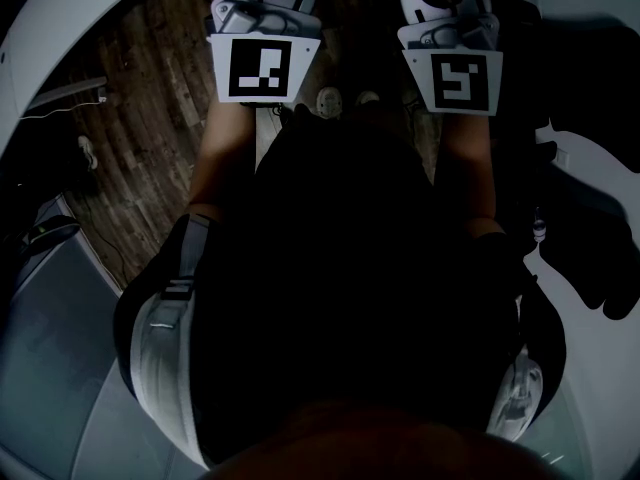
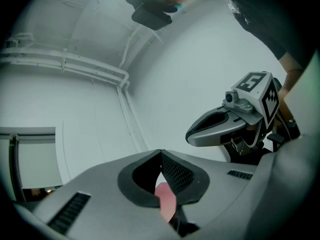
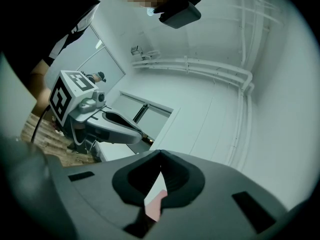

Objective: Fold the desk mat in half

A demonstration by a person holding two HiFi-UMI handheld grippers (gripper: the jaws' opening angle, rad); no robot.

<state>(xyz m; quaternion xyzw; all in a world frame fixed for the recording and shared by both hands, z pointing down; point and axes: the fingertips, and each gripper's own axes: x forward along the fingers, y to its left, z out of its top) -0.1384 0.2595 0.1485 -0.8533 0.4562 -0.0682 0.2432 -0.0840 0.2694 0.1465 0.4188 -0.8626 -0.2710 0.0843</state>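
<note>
Left hand-held gripper, upper left of the head view, and right hand-held gripper, upper right, both show jaws together on nothing above the wooden floor; the desk mat appears in no view, so folding seems unstarted and the next move calls for finding its edge.

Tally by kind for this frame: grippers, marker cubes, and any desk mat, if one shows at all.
Grippers: 2, left gripper and right gripper.
Marker cubes: 2, left cube and right cube.
Desk mat: 0 in view.
Total: 4.
</note>
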